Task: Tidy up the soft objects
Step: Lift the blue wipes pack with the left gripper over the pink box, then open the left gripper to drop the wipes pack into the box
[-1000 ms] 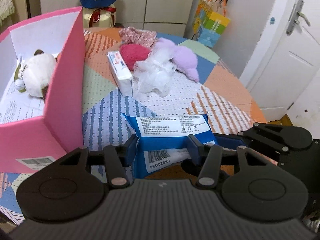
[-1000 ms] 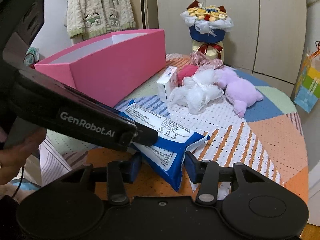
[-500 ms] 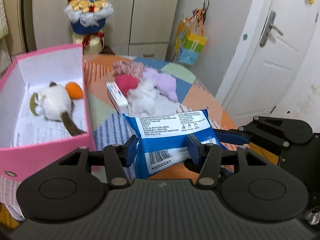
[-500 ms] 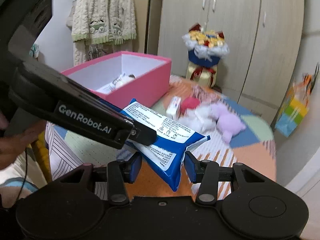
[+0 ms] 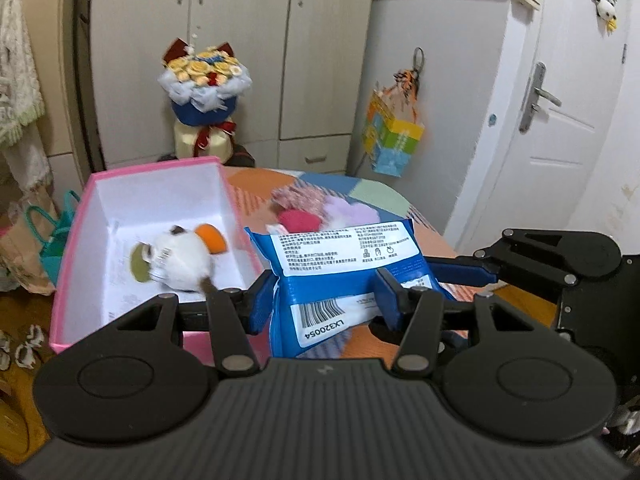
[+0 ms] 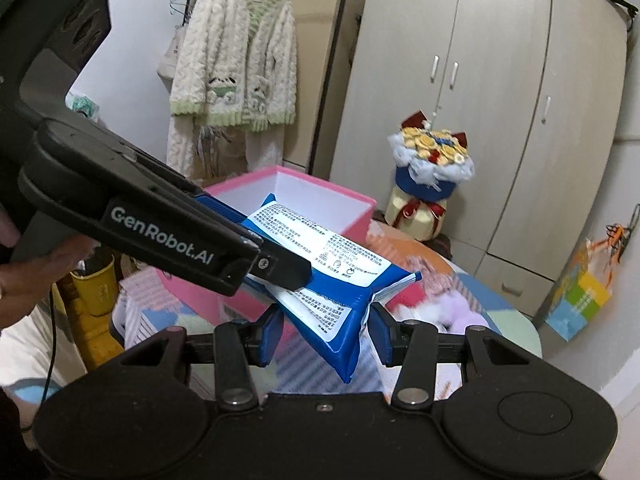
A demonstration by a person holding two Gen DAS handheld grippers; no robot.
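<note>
The blue plastic pack of wipes with a white printed label (image 5: 340, 268) is up in the air, above the near edge of the counter and just beside the open pink cardboard box (image 5: 76, 232). Both grippers have it. The left gripper (image 5: 324, 300) has its jaws closed partway onto the pack's lower, barcoded end, blue pads pressing each side. The right gripper (image 6: 326, 330) has its jaws closed onto the pack's other end, which hangs down as a pinched corner between its pads; in the left wrist view its blue finger reaches in from the right against the pack. A hand (image 6: 36, 276) holds the left gripper's handle at the left of the right wrist view.

Inside the box lies a white plush toy with an orange patch (image 5: 180, 260), on printed paper. Beyond the pack, on the counter's patchwork-coloured cloth (image 5: 376, 196), sit a red round soft item (image 5: 298, 218) and a lilac plush toy (image 5: 348, 212), blurred. Farther back, a wrapped flower bouquet (image 5: 202, 76) stands before pale cupboard doors (image 5: 240, 40); a knitted cream cardigan (image 6: 236, 68) hangs on a rail.
</note>
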